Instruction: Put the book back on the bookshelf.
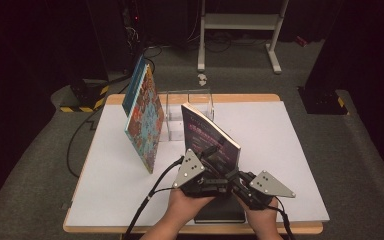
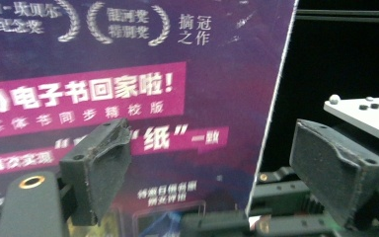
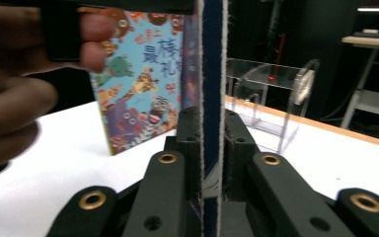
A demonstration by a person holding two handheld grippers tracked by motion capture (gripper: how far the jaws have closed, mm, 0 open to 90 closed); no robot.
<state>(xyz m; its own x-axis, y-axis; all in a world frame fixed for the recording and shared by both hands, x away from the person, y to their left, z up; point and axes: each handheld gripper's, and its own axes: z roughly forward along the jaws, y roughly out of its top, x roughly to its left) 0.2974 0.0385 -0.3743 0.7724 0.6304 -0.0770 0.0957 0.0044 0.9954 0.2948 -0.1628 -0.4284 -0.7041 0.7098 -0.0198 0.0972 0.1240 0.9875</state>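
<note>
A purple book (image 1: 207,131) with pink bands of print stands tilted up at the middle of the white table (image 1: 285,150). My right gripper (image 1: 236,179) is shut on its lower edge; in the right gripper view the pads (image 3: 187,133) pinch the thin blue-and-white edge of the book (image 3: 211,74). My left gripper (image 1: 211,161) is open beside it. In the left gripper view its jaws stand wide around the cover's edge (image 2: 271,123), the left pad (image 2: 98,168) lies in front of the cover and no pad presses on it.
A colourful picture book (image 1: 145,120) (image 3: 138,89) stands leaning at the left, with a blue book (image 1: 133,85) behind it. A clear acrylic stand (image 1: 190,102) (image 3: 271,98) sits at the table's back. A dark flat thing (image 1: 220,212) lies at the front edge.
</note>
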